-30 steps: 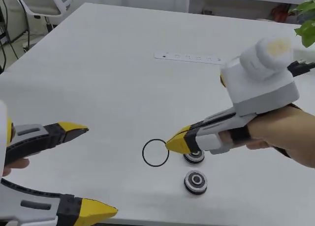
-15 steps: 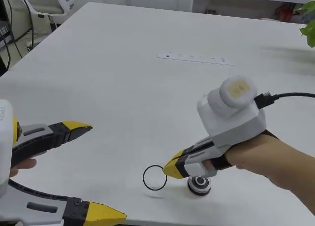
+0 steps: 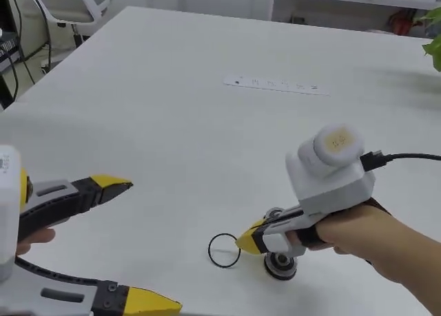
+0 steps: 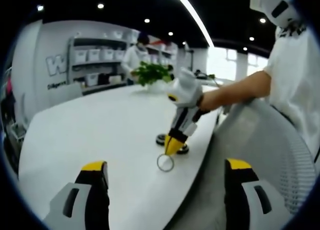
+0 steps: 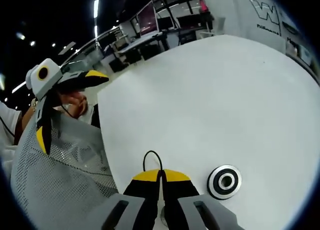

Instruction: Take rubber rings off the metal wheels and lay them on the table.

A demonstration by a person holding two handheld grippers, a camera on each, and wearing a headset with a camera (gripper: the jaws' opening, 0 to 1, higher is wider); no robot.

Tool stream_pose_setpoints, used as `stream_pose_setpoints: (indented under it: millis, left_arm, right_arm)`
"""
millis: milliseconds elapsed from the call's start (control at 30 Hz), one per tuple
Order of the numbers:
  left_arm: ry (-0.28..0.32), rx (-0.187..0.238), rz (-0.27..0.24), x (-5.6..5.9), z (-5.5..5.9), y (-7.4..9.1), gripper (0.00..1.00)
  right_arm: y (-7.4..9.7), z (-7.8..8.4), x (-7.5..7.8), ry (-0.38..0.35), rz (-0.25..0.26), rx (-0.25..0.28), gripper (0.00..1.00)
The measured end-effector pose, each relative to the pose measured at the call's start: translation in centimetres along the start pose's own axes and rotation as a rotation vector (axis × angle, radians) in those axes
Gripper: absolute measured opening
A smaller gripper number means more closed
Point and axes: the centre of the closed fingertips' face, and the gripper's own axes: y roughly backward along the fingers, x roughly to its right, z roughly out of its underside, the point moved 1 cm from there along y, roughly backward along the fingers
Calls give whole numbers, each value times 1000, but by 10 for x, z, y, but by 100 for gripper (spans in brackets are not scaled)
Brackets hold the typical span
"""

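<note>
Pinching the near edge of a black rubber ring [image 3: 209,250], as far as the right gripper view shows, the right gripper [image 3: 247,241] has its yellow-tipped jaws pressed together low over the white desk [image 3: 179,123], close to its near edge. The ring's free side points away from the tips and sits at or just above the surface. One metal wheel [image 3: 280,265] is partly under the gripper body and a second wheel [image 3: 274,213] is just behind it, both beside the ring.

The step in hand looks like the set-down. It would go best with the tips lowered until the whole ring lies flat, the jaws eased apart without a flick, then the gripper drawn straight back and up so the rubber is not dragged. The ring should be kept off the wheels and away from the desk's edge.

The left gripper [image 3: 138,244] waits well apart, toward the near left corner, jaws spread wide and empty.
</note>
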Motion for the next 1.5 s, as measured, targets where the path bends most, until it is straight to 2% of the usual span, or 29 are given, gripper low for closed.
stream_pose_setpoints:
  millis: [200, 467, 800, 1200, 1500]
  left_arm:
    - [18, 20, -4, 0, -2, 0, 97]
    - [35, 29, 0, 0, -3, 0, 96]
    - [35, 30, 14, 3, -3, -1, 96]
    - [27, 27, 14, 3, -3, -1, 96]
    - [25, 23, 14, 2, -1, 0, 95]
  right_arm:
    - [-1, 5, 1, 9, 10, -19, 0]
    - [4, 4, 3, 31, 33, -18, 7]
    - [33, -22, -21, 134, 4, 41, 11]
    - [69, -34, -37, 203, -7, 89, 15]
    - [95, -38, -43, 255, 14, 109, 17]
